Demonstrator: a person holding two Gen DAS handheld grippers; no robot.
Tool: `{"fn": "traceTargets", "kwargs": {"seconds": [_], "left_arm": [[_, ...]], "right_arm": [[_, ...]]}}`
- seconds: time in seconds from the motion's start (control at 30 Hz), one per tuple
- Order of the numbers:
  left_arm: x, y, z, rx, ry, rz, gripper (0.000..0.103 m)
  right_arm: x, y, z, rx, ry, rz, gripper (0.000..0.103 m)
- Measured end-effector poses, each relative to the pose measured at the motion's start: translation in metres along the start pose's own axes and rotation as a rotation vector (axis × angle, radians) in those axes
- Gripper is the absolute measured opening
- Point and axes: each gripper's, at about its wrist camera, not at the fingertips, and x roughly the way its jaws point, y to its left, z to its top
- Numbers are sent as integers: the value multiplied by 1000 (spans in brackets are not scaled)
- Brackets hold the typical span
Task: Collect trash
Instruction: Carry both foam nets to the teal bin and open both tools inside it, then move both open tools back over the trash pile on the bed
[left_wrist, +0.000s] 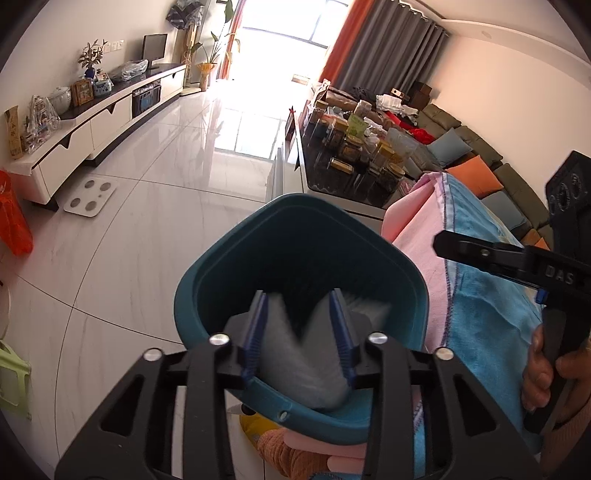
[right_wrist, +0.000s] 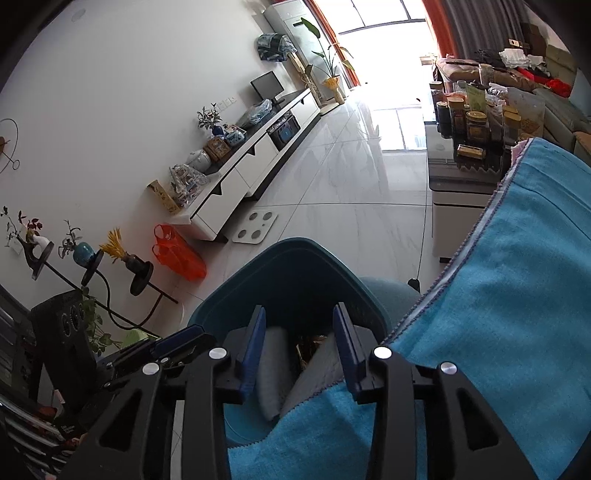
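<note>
The bin (left_wrist: 295, 236) looks like smooth, matt teal plastic. A pale grey sheet (left_wrist: 299, 362) inside it seems to be soft paper or tissue, though it is blurred. To its right hang fuzzy blue (right_wrist: 509, 266) and pink cloths (left_wrist: 417, 221). The floor (left_wrist: 147, 221) is glossy, marbled white tile.

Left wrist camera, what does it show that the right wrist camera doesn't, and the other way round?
Only the left wrist view shows a hand holding the right gripper's handle, a pink cloth and orange cushions. Only the right wrist view shows the plant stand and air conditioner. Both show the teal bin with grey trash inside, the blue towel and the scale.
</note>
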Motion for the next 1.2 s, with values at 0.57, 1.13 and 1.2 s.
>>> {"fn": "traceTargets", "kwargs": {"seconds": [0.57,1.13,1.2], "left_arm": [[-51,-117,-23,228,-135,-245,57],[-1,-303,-90,467,101,-585,59],[9,-323,-97,482,133,-596,59]], "right_arm": [[-134,-28,-59,-66,-199,-41,53],[-285,-154,-138,190,-385,-318,56],[-297,-169,-143,228,-405,-347,57]]}}
